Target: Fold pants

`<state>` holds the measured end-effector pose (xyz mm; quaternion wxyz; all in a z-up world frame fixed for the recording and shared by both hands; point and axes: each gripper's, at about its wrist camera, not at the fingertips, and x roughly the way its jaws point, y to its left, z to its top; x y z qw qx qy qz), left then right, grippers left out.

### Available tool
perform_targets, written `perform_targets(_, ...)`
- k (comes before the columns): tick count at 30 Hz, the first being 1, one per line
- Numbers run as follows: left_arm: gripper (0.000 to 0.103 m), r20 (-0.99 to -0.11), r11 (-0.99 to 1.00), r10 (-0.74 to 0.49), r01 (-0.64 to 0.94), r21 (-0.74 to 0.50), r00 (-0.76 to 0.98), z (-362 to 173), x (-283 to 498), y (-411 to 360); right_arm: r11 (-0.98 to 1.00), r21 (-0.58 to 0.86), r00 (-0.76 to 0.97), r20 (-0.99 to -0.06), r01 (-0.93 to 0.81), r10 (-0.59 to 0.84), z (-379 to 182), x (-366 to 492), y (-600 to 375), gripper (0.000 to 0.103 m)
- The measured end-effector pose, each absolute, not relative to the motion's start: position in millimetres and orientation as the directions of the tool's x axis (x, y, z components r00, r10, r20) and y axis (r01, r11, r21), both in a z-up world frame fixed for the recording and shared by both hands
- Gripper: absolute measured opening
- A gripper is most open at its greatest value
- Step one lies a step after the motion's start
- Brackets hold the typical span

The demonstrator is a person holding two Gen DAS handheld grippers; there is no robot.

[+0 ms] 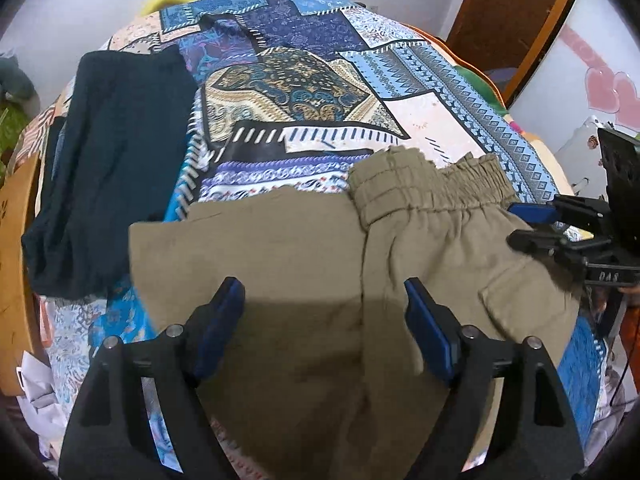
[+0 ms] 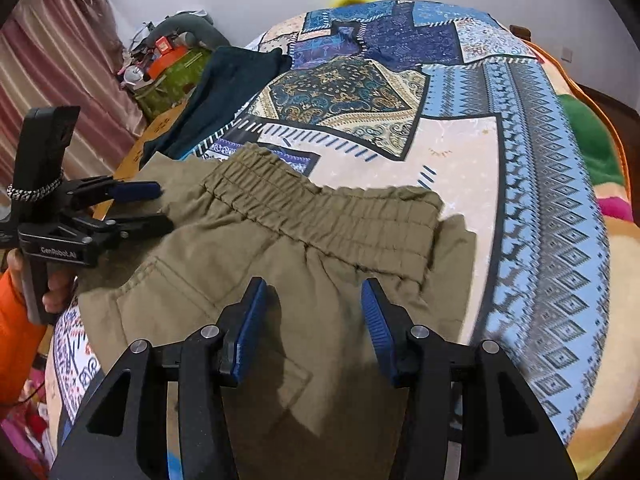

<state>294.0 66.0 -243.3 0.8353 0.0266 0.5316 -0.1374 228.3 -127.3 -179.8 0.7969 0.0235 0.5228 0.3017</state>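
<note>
Lying across the lower middle of both views, a pair of khaki-olive cotton pants (image 1: 320,264) with a gathered elastic waistband (image 2: 320,216) sits on a bed covered by a blue, cream and gold patchwork-print bedspread (image 1: 304,92). The pants appear partly folded, with the waistband doubled over towards the upper right of the left wrist view. A dark teal folded garment (image 1: 108,168) rests on the bed at the left of that frame, just beside the pants.

The left gripper (image 1: 324,320) hangs over the pants with its blue pads spread wide and nothing between them. The right gripper (image 2: 314,324) is also parted, more narrowly, above the fabric just below the waistband, pinching nothing. An orange sleeve and a hand (image 2: 56,288) hold the left gripper's handle at the left edge of the right wrist view.

From here, the likely risk is a pinch that catches only the top layer of cloth, so the layers separate and the fold comes apart when lifted. The bunched waistband could also slip from a shallow grip, or the pants could drag the bedspread or nudge the dark garment.

Readable writing: "GenRobot.AI" on the left gripper's body in the right wrist view. Small letters on the right gripper in the left wrist view are too blurred to read with confidence.
</note>
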Motion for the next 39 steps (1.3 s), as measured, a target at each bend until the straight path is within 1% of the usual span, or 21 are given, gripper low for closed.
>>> perform_targets(2, 0.082, -0.889, 0.963, -0.205, 0.248, -0.108, 0.409, -240.1, 287.2, 72.1, 0.819, 0.343, 0.276, -0.822, -0.461, 0.499, -177.8, 223.6, -133.7, 0.043)
perform_targets(6, 0.082, -0.882, 0.968, -0.201, 0.226, -0.111, 0.426, -237.7, 276.3, 84.1, 0.828, 0.333, 0.289, -0.823, -0.451, 0.489, -176.3, 215.5, -143.4, 0.042)
perform_targets(12, 0.082, -0.875, 0.969, -0.218, 0.199, -0.144, 0.431, -236.5, 264.3, 97.1, 0.862, 0.263, 0.324, -0.847, -0.433, 0.422, -174.1, 203.0, -155.0, 0.043)
perform_targets(13, 0.079, -0.877, 0.973, -0.205, 0.189, -0.134, 0.435, -236.3, 261.4, 98.8, 0.874, 0.233, 0.328, -0.861, -0.426, 0.389, -175.9, 200.9, -157.0, 0.046)
perform_targets(14, 0.076, -0.879, 0.975, -0.194, 0.185, -0.124, 0.434, -237.1, 259.5, 100.3, 0.878, 0.228, 0.325, -0.866, -0.421, 0.381, -178.2, 200.2, -159.7, 0.046)
perform_targets(16, 0.076, -0.894, 0.983, -0.156, 0.153, -0.1, 0.421, -242.7, 255.0, 106.9, 0.879, 0.273, 0.31, -0.86, -0.391, 0.405, -182.3, 196.4, -170.4, 0.046)
perform_targets(17, 0.076, -0.899, 0.985, -0.153, 0.141, -0.103, 0.41, -245.6, 254.7, 110.6, 0.88, 0.289, 0.304, -0.859, -0.377, 0.413, -183.0, 195.4, -174.6, 0.046)
perform_targets(18, 0.076, -0.898, 0.982, -0.177, 0.13, -0.135, 0.403, -247.4, 254.1, 116.2, 0.881, 0.298, 0.303, -0.857, -0.368, 0.417, -182.1, 194.6, -178.1, 0.046)
perform_targets(19, 0.076, -0.895, 0.98, -0.194, 0.113, -0.161, 0.402, -246.9, 253.1, 123.1, 0.882, 0.299, 0.304, -0.857, -0.365, 0.416, -180.3, 193.3, -179.2, 0.046)
perform_targets(22, 0.076, -0.893, 0.985, -0.171, 0.063, -0.159, 0.417, -239.8, 252.3, 135.0, 0.888, 0.28, 0.313, -0.862, -0.364, 0.399, -174.4, 192.0, -178.7, 0.046)
perform_targets(24, 0.076, -0.884, 0.982, -0.184, 0.053, -0.179, 0.429, -233.6, 252.5, 139.8, 0.89, 0.274, 0.319, -0.861, -0.366, 0.396, -170.5, 193.6, -177.3, 0.046)
perform_targets(25, 0.076, -0.879, 0.98, -0.194, 0.047, -0.193, 0.436, -230.1, 253.4, 141.7, 0.89, 0.274, 0.324, -0.859, -0.364, 0.397, -168.3, 195.5, -177.0, 0.047)
perform_targets(27, 0.075, -0.871, 0.976, -0.209, 0.043, -0.212, 0.445, -225.9, 256.4, 141.3, 0.895, 0.278, 0.343, -0.851, -0.349, 0.398, -165.8, 201.6, -177.6, 0.053)
perform_targets(28, 0.075, -0.868, 0.973, -0.221, 0.045, -0.225, 0.446, -224.9, 259.3, 140.6, 0.897, 0.284, 0.348, -0.848, -0.339, 0.4, -166.1, 204.2, -178.1, 0.057)
perform_targets(30, 0.073, -0.869, 0.968, -0.242, 0.049, -0.245, 0.431, -226.8, 266.2, 138.0, 0.898, 0.302, 0.343, -0.846, -0.321, 0.408, -168.5, 212.5, -177.8, 0.058)
perform_targets(34, 0.062, -0.889, 0.964, -0.261, 0.054, -0.261, 0.376, -242.0, 281.9, 126.5, 0.893, 0.34, 0.297, -0.856, -0.295, 0.423, -184.1, 230.9, -174.0, 0.058)
perform_targets(39, 0.061, -0.897, 0.966, -0.255, 0.054, -0.253, 0.361, -252.0, 291.1, 120.4, 0.882, 0.387, 0.268, -0.849, -0.27, 0.455, -198.4, 243.3, -174.9, 0.058)
